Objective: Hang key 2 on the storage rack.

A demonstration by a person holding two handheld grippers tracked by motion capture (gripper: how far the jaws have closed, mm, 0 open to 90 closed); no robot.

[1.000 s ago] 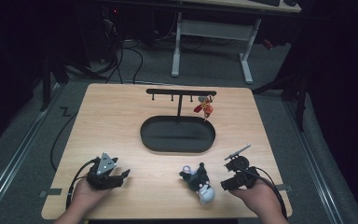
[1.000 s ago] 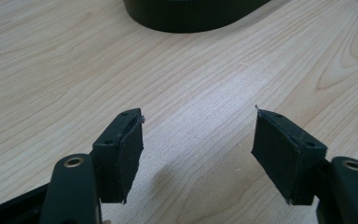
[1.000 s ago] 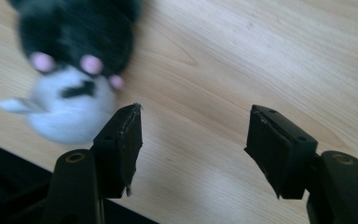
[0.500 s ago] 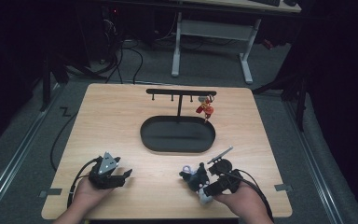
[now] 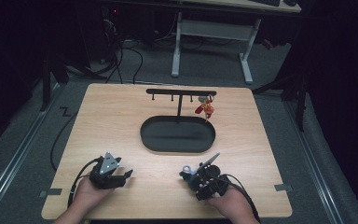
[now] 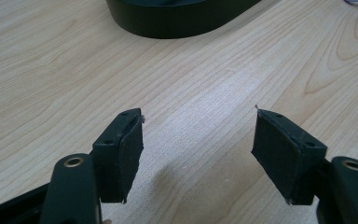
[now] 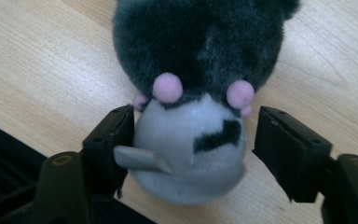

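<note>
A small plush toy (image 7: 196, 46), dark grey with a pale grey belly and pink pom-poms, lies on the wooden table near its front edge (image 5: 185, 173). My right gripper (image 7: 193, 126) is open with its jaws on either side of the plush's pale end; the left jaw touches it and the right jaw stands a little off. The high view shows that gripper (image 5: 192, 180) at the front right, held by a hand. My left gripper (image 5: 122, 176) rests at the front left, open, with only bare wood between its jaws (image 6: 198, 126).
A black oval tray (image 5: 177, 150) sits mid-table, with its near wall (image 6: 168, 23) ahead of the left gripper. Behind it stands a black hook rack (image 5: 181, 93) with a red keychain (image 5: 206, 108) hanging on its right side. A desk frame and cables lie beyond the table.
My right gripper has moved left and forward from the front right edge to the plush, and its jaws now straddle the toy. The left gripper has barely moved.
</note>
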